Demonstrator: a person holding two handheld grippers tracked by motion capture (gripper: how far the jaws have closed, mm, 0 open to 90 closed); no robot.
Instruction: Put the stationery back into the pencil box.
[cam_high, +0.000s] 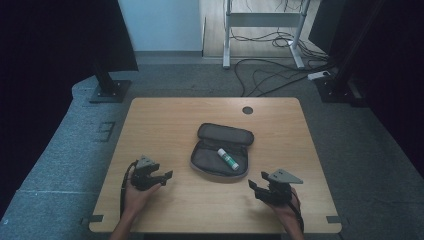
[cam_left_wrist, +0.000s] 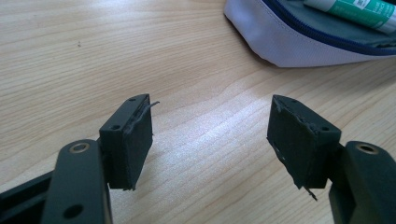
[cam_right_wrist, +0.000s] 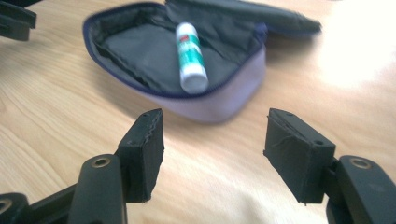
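Both grippers gape wide, empty, flanking the open case; glue stick inside, zipping shut likely comes next.

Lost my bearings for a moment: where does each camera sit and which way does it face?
High view: above the person's side, looking forward and down on the table; both hands, left hand-held gripper, right hand-held gripper.
Left gripper view: low over the wood, toward the pencil case; own open jaws.
Right gripper view: low, facing the case's open side; own open jaws.
All three share the glue stick.
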